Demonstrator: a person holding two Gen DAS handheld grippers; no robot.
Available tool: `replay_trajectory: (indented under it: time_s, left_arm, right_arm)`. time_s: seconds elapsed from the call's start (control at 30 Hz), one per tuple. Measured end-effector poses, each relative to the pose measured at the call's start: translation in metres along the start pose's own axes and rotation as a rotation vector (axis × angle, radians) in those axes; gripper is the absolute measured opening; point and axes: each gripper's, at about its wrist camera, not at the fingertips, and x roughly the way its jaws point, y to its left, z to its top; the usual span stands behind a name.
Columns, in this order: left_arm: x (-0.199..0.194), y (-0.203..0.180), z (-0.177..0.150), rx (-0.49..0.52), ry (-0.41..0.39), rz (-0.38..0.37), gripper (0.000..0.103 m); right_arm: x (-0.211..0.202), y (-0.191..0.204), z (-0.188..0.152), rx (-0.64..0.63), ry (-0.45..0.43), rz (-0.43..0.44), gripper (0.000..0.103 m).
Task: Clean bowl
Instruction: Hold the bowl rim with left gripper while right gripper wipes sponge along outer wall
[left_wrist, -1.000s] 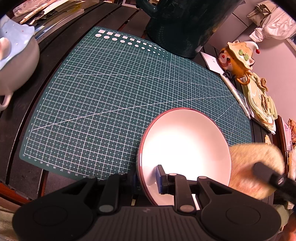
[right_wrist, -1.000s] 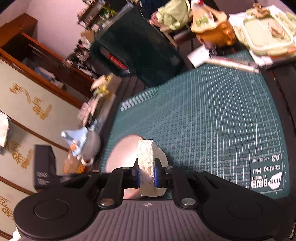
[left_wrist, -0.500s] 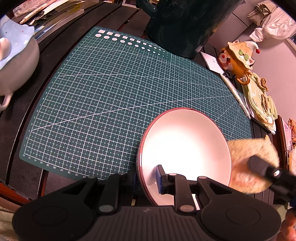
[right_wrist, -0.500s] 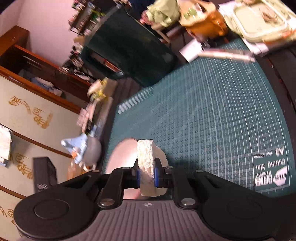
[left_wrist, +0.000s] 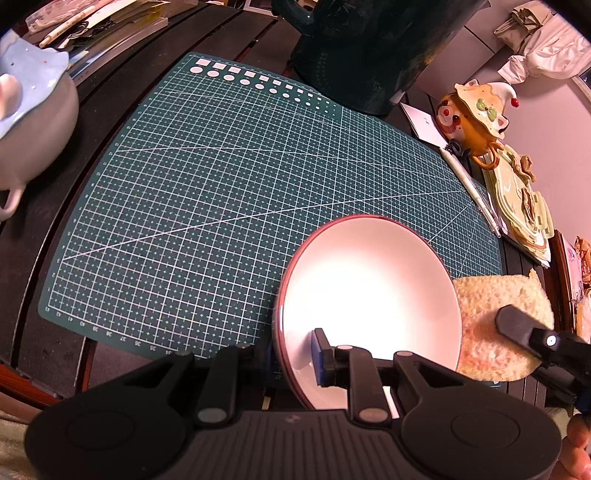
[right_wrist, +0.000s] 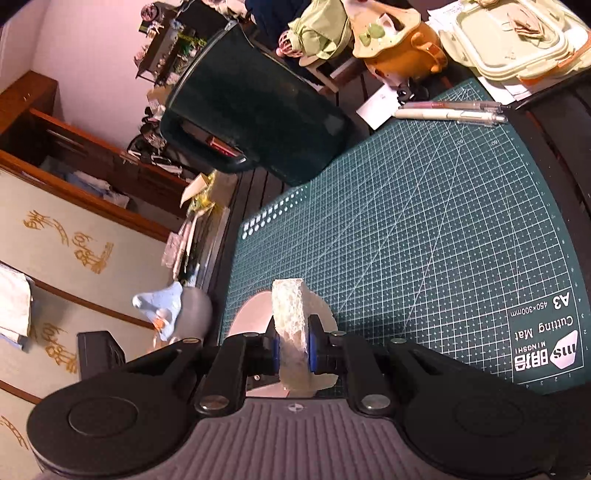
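A white bowl with a dark red rim (left_wrist: 369, 291) is tilted above the green cutting mat (left_wrist: 229, 184). My left gripper (left_wrist: 295, 354) is shut on the bowl's near rim, one pad inside and one outside. My right gripper (right_wrist: 293, 350) is shut on a pale yellow sponge (right_wrist: 291, 328). In the left wrist view the sponge (left_wrist: 495, 321) sits just outside the bowl's right edge, with a right finger (left_wrist: 524, 328) across it. In the right wrist view the bowl (right_wrist: 255, 314) shows behind the sponge.
A large dark green container (left_wrist: 369, 44) stands at the mat's far edge. A grey pot with a blue lid (left_wrist: 29, 110) is at the left. A clown-shaped pot (left_wrist: 472, 118), pens (left_wrist: 472, 192) and stacked lidded boxes (left_wrist: 517, 206) lie at the right.
The sponge has stayed beside the bowl's right edge, shifting slightly up and then back. The right wrist camera has tilted. The bowl and left gripper have not moved.
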Motion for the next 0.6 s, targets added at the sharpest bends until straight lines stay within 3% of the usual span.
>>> replay_trajectory:
  time_s: [0.1,0.3,0.47,0.6]
  left_arm:
    - [0.000,0.003,0.001,0.000,0.002,-0.003,0.019]
    - [0.000,0.002,0.001,0.001,0.001,-0.002,0.019]
    - [0.000,0.002,0.001,-0.003,0.002,-0.003,0.019]
    - [0.000,0.004,0.002,-0.013,0.008,-0.011,0.019]
  right_arm:
    - [0.008,-0.009,-0.002,0.047,0.043,-0.020,0.013]
    - [-0.001,-0.006,0.003,0.047,-0.011,0.008,0.013]
    - [0.010,-0.010,-0.001,0.047,0.046,-0.020,0.014]
    - [0.006,-0.010,0.001,0.050,0.035,-0.013,0.013]
